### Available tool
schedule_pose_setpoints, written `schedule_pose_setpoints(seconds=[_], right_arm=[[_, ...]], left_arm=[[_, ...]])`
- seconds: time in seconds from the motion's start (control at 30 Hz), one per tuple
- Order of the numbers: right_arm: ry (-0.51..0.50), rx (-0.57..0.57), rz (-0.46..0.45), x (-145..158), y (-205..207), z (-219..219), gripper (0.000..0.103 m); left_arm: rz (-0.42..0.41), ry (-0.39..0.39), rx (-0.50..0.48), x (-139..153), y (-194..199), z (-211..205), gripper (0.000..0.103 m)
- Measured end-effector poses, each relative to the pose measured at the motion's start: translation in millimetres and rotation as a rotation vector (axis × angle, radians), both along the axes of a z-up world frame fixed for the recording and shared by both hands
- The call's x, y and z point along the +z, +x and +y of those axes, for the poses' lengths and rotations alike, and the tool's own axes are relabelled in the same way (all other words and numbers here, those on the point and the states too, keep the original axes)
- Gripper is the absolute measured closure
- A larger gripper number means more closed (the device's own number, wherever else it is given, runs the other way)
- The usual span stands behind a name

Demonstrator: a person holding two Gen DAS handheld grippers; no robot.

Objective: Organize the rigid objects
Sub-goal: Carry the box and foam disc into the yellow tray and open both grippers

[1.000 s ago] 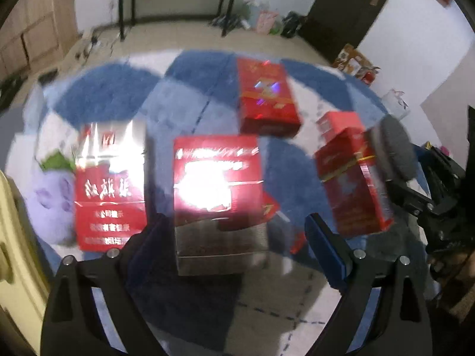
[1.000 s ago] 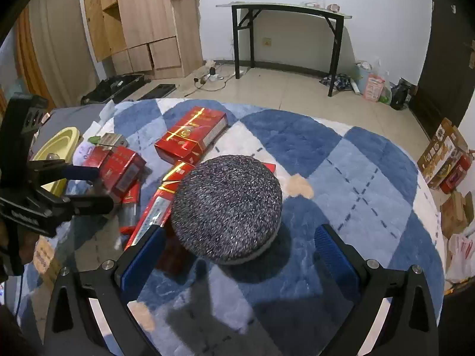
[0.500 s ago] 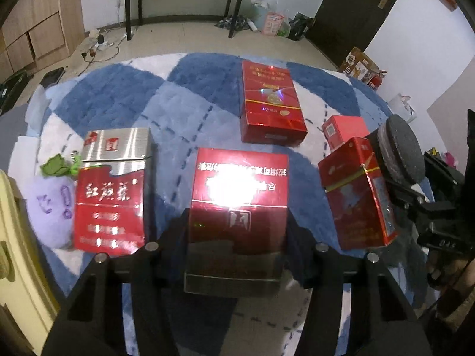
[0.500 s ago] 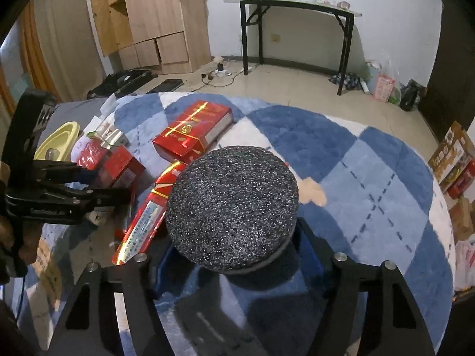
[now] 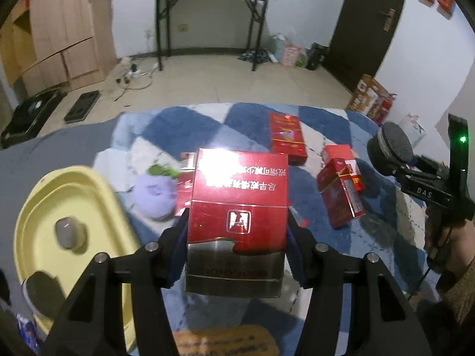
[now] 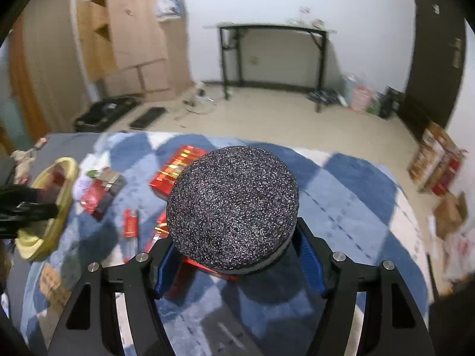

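The left hand-held gripper [image 5: 237, 246] is clamped at middling width on a glossy red and silver box [image 5: 239, 207], its blue pads pressing both long sides, the box lifted above the blue and white checked rug [image 5: 166, 127]. At nine o'clock of it sits a smooth pale yellow oval tray [image 5: 44, 195]; at ten o'clock, a soft purple plush toy [image 5: 153, 195]. More shiny red boxes [image 5: 286, 138] lie at one o'clock. The right hand-held gripper [image 6: 237, 264] squeezes a round, gritty, speckled dark puck [image 6: 233, 207] between its blue pads, above the rug.
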State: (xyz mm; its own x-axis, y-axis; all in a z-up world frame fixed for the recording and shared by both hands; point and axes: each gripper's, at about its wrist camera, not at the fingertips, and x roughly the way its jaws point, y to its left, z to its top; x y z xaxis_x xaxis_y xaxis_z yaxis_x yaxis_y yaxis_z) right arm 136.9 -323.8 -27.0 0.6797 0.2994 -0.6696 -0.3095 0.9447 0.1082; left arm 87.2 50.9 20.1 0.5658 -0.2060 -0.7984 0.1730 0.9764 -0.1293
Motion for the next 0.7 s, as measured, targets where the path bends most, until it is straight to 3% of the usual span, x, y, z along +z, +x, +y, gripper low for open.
schedule_pose_setpoints(seconds=[0.17,0.57,0.7], right_arm=[[0.033,-0.061,0.034,4.4,-8.4,1.6,0.034],[-0.034,0.005,-0.024,19.1,-23.5,22.7,0.034],[-0.028,0.05,-0.056,29.0,-32.2,27.7,0.034]], left_arm=[[-0.03,-0.002,0.034,20.2,-18.3,10.1,0.045],[-0.069,0.042,0.094,44.7,-58.4,39.3,0.045],[-0.062,0.011,0.128,49.2,-66.2,68.1,0.045]])
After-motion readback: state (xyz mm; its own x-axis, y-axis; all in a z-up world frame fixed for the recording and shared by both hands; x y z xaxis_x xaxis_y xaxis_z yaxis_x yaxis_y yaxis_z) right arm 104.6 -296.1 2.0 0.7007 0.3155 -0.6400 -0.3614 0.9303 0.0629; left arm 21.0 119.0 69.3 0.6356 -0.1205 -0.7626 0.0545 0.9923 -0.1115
